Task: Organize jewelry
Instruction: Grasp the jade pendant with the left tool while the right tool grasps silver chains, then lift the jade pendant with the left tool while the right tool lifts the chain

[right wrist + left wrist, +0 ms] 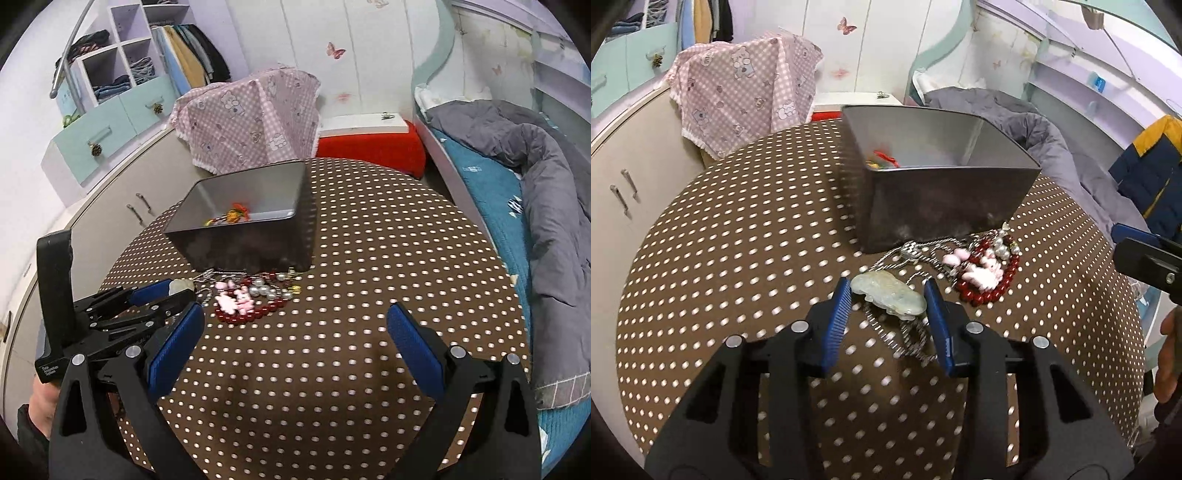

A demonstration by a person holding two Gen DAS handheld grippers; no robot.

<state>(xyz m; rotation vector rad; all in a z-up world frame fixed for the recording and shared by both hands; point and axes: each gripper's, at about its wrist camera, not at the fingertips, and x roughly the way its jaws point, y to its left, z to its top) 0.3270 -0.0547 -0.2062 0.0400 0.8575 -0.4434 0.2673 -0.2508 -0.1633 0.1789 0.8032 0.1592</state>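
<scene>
A pale green jade pendant (889, 295) on a silver cord (905, 336) lies on the brown dotted tablecloth (738, 258). My left gripper (889, 300) is open, its blue pads on either side of the pendant. Just beyond lie a red bead bracelet (993, 288), pink bunny charms (982, 275) and pearls (1004, 247). A grey metal box (945, 206) stands behind, with red and yellow jewelry (884, 158) inside. My right gripper (295, 321) is open and empty above the cloth, short of the bead pile (251, 299) and the box (251, 240). The left gripper (162, 295) shows at its left.
The round table's edge (701, 162) curves close to a beige cabinet (624, 177) on the left. A pink checked cloth (746, 92) drapes behind. A bed with a grey duvet (546, 184) runs along the right. A red stool (369, 147) stands beyond the table.
</scene>
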